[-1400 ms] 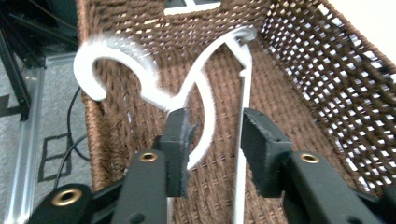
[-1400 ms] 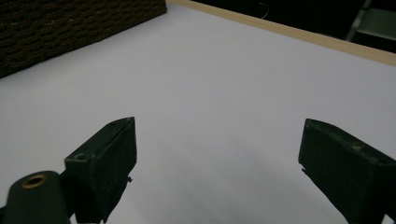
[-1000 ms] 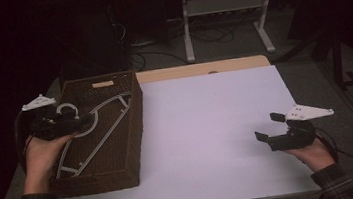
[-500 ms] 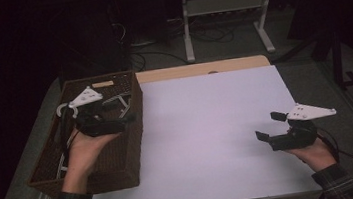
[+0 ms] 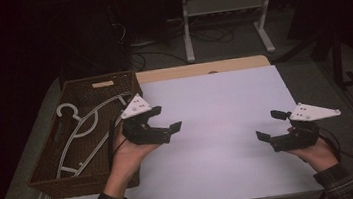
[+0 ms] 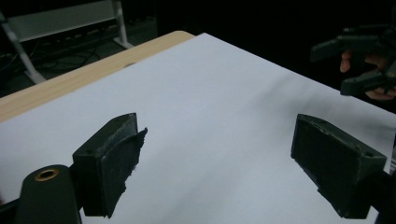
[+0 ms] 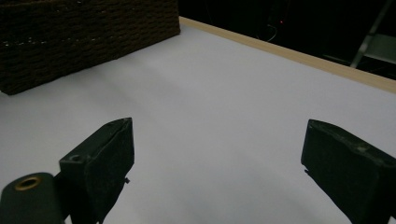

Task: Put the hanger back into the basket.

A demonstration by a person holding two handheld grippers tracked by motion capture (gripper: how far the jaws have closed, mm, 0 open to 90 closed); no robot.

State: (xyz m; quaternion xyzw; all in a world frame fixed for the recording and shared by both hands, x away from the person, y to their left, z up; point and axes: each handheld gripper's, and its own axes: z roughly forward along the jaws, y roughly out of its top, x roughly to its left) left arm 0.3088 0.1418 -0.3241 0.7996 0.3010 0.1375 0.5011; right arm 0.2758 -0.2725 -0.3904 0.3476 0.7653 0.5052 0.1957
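Both grippers are empty, and the work looks to be between steps. The hanger (image 5: 83, 130) lies flat inside the basket (image 5: 51, 166), which sits at the worktop's (image 5: 227, 119) left edge. Its hook points toward the basket's far left corner and its arms run down toward the near side. Nothing else lies on the white sheet.

The left gripper (image 5: 166, 122) hovers over the worktop just right of the basket's right wall, jaws spread wide and pointing toward the middle of the sheet. In the left gripper view (image 6: 217, 154) there is only bare white between the two jaws, with the other gripper far off at the upper right. So the hanger is behind and to the left of these fingers, apart from them, with the basket wall between.

The right gripper (image 5: 270, 125) hangs near the worktop's right edge, toward the near corner, jaws likewise wide apart. In its own view (image 7: 219, 163) the jaws frame empty sheet, with the basket at the far upper left, well away.

My guess is the hanger is either just put away or about to be fetched. If it is to come out, the left gripper would have to turn back over the basket wall, drop onto one thin white arm or the hook, and close squarely on it, since the rod is slim and lies flat on the weave.
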